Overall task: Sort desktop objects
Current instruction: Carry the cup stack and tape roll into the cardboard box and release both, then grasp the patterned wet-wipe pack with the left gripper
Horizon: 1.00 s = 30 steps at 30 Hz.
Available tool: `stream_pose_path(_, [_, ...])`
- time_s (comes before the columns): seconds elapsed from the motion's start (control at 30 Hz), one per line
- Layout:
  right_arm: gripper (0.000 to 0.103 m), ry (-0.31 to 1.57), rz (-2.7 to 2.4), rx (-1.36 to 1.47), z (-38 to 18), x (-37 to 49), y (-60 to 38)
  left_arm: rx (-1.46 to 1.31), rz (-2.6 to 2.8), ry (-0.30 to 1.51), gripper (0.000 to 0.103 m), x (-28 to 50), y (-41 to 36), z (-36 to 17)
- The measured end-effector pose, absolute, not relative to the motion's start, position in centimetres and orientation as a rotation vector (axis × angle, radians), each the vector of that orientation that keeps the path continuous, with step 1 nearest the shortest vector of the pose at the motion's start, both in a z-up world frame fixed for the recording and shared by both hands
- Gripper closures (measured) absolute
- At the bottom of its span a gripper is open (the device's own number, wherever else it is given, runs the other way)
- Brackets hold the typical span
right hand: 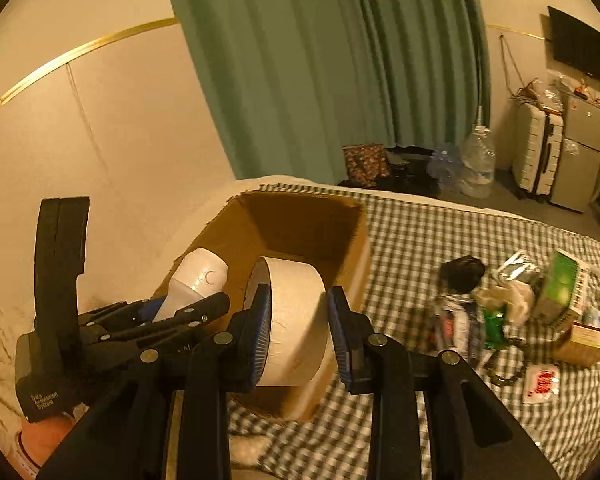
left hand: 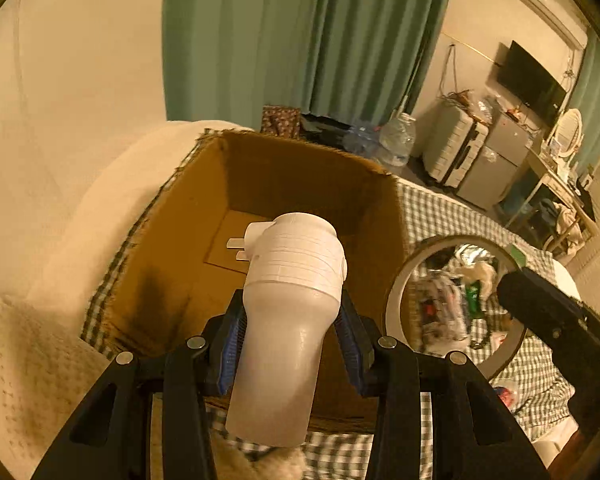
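Note:
My left gripper is shut on a white plug-in device, its blue pads pressing both sides of the body. The device's prongs point into an open cardboard box directly below and ahead. In the right wrist view my right gripper is shut on a beige tape roll, held on edge over the near corner of the same box. There the left gripper with the white device is close on the left. The tape roll also shows at right in the left wrist view.
The box stands on a green checked cloth over a bed. A pile of packets and a green box lies to the right, with a white packet nearer. A cream blanket is on the left; curtain and wall are behind.

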State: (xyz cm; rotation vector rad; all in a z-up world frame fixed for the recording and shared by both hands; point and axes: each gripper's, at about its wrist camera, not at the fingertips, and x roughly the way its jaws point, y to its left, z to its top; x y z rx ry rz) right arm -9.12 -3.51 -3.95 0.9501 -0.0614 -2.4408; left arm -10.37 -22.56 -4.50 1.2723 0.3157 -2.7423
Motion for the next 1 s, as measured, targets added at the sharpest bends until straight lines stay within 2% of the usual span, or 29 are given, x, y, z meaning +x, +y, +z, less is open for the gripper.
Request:
stream_pose_path(0.3, [0.074,-0.094,-2.420,1.005,-5.4,-11.8,-5.6,1.305,-2.689,0.337,0.060,-10.8,-24.5,-6.3])
stream_pose_path(0.37, [0.061,-0.136,-2.412,1.021,-5.5,-12.3,-5.4,1.295,-2.685,0.327,0.053,-10.9,-24.4,-6.4])
stream_pose_path(0.4, [0.046,-0.160,-2.426,1.023,-5.5,-12.5,-5.2,1.287,-2.683,0.321,0.037,-10.9,-24.5,-6.3])
stream_pose_path(0.43, [0.035,-0.196,-2.449,1.019,-5.3,-12.6,-4.7,1.264,-2.667,0.306,0.013,-10.9,-24.5,-6.2])
stream_pose_path(0.47, [0.032,-0.219,-2.458,1.015,-5.2,-12.6,-4.4,1.229,-2.640,0.290,0.005,-10.7,-24.6,-6.1])
stream_pose_path(0.5, [0.030,-0.255,-2.463,1.012,-5.1,-12.7,-3.8,1.201,-2.631,0.286,0.001,-10.5,-24.6,-5.9])
stream_pose_path(0.77, [0.029,-0.299,-2.545,0.995,-3.9,-11.1,0.7,1.192,-2.661,0.302,0.001,-9.4,-23.2,-4.8])
stream_pose_path(1.0, [0.023,-0.341,-2.698,0.932,-2.1,-7.7,8.6,1.158,-2.782,0.285,0.000,-7.8,-17.7,-1.9])
